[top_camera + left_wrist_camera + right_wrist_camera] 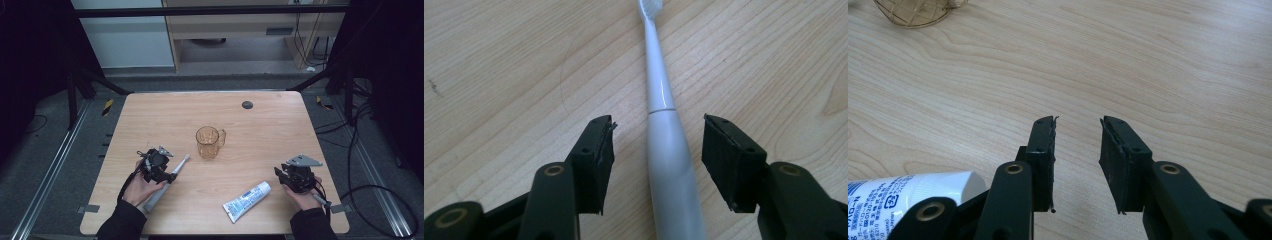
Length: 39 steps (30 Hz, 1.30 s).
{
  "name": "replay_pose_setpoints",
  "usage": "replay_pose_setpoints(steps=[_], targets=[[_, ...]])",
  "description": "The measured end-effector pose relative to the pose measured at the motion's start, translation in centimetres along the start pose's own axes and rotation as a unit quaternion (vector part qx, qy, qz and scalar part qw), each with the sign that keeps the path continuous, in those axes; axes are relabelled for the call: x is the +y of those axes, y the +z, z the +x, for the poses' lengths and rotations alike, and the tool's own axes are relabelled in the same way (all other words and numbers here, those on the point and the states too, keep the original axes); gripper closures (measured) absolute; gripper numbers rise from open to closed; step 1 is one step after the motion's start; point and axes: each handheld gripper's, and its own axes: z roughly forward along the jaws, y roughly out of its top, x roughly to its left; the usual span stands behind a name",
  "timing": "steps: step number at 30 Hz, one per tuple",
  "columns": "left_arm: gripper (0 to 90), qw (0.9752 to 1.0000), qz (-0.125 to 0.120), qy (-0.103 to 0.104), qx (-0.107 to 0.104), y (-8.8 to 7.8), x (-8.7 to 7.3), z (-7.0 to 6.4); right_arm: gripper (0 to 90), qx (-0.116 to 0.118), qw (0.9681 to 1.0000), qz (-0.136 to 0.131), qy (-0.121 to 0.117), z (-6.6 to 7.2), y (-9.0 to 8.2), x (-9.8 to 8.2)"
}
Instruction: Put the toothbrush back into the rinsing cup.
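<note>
A white electric toothbrush (179, 168) (660, 95) lies on the wooden table (280, 135), its head pointing toward the amber glass mug (209, 142). My left gripper (167, 176) (659, 125) is open and straddles the toothbrush's handle, with a gap between each pad and the handle. A white and blue toothpaste tube (247, 201) (908, 192) lies near the front edge. Just right of the tube, my right gripper (280, 174) (1078, 122) stands open over bare wood with nothing between its jaws. The mug (913, 12) sits far ahead of it to the left.
A small black round disc (247, 104) sits near the table's far edge. Dark frame bars and cables surround the table on the floor. Bare wood lies between the mug and the right gripper.
</note>
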Motion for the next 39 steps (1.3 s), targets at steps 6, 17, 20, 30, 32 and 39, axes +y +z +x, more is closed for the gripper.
replay_pose_setpoints(steps=[6, 17, 20, 30, 32, 39], targets=[[48.7, 0.9999, 0.011, -0.007, -0.002, 0.2, -0.1, -0.1, 66.7, 0.001, 1.0000, 0.002, -0.004, 0.0, 0.1, 0.0], [53.7, 0.9995, 0.024, -0.017, -0.013, 0.9, -0.5, 0.2, 66.7, 0.002, 1.0000, 0.007, -0.003, 0.1, 0.2, 0.0], [57.0, 0.9994, 0.026, -0.016, -0.014, 1.0, -0.5, 0.2, 66.7, 0.003, 1.0000, 0.007, -0.003, 0.1, 0.2, 0.0], [66.3, 0.9989, 0.036, -0.018, -0.024, 1.4, -0.4, 0.0, 66.7, 0.003, 1.0000, 0.007, -0.005, 0.1, 0.2, 0.0], [66.4, 0.9988, 0.038, -0.021, -0.025, 1.3, -0.4, 0.1, 66.7, 0.003, 1.0000, 0.008, -0.003, 0.1, 0.2, 0.0], [67.0, 0.9985, 0.044, -0.021, -0.024, 1.4, -0.2, 0.0, 66.6, 0.005, 0.9999, 0.008, -0.006, 0.2, 0.2, 0.0]])
